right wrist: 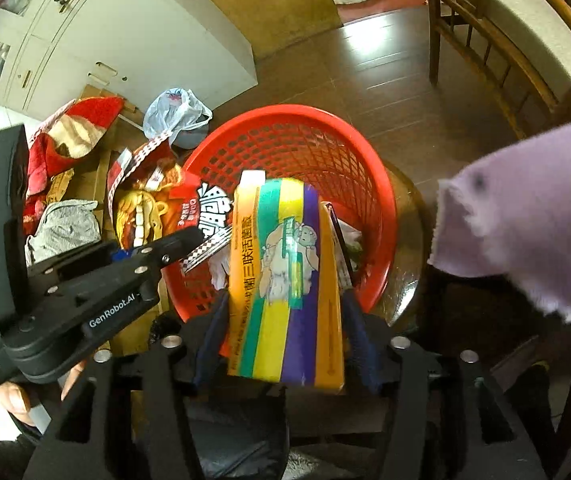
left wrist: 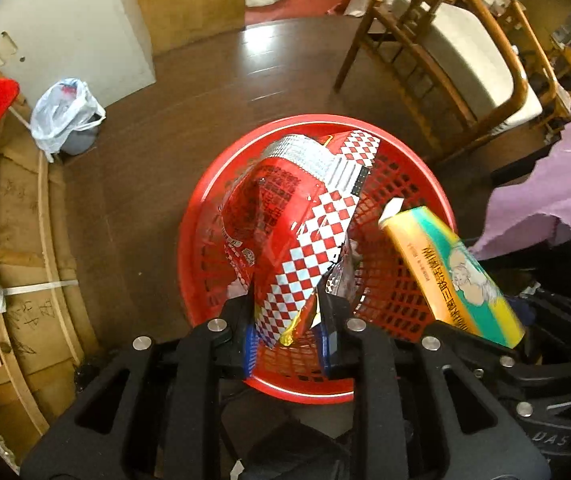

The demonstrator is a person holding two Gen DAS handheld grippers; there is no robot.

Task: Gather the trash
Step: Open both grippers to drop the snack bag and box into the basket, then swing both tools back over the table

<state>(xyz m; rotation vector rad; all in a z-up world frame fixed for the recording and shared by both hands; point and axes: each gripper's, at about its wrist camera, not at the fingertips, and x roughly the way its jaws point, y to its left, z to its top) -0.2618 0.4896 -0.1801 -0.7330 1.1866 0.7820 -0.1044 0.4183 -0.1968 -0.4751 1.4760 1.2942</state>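
A red mesh basket (left wrist: 184,256) (right wrist: 285,114) stands on the dark wood floor below both grippers. My left gripper (left wrist: 289,332) (right wrist: 189,246) is shut on the bottom of a crumpled red-and-white checkered snack bag (left wrist: 305,220) (right wrist: 193,204), which hangs over the basket's middle. A yellow, green and purple box (right wrist: 285,280) (left wrist: 457,276) stands between the blue pads (right wrist: 211,332) of my right gripper (right wrist: 285,336) at the basket's near rim. The pads stand slightly off its sides, and the box looks blurred in the left wrist view.
A small bin lined with a white plastic bag (left wrist: 65,116) (right wrist: 177,112) stands by the white cabinet (left wrist: 65,40). A wooden chair (left wrist: 465,60) (right wrist: 505,40) is to the right. Purple cloth (left wrist: 557,184) (right wrist: 525,220) hangs at the right. Flattened cardboard (left wrist: 25,240) lies to the left.
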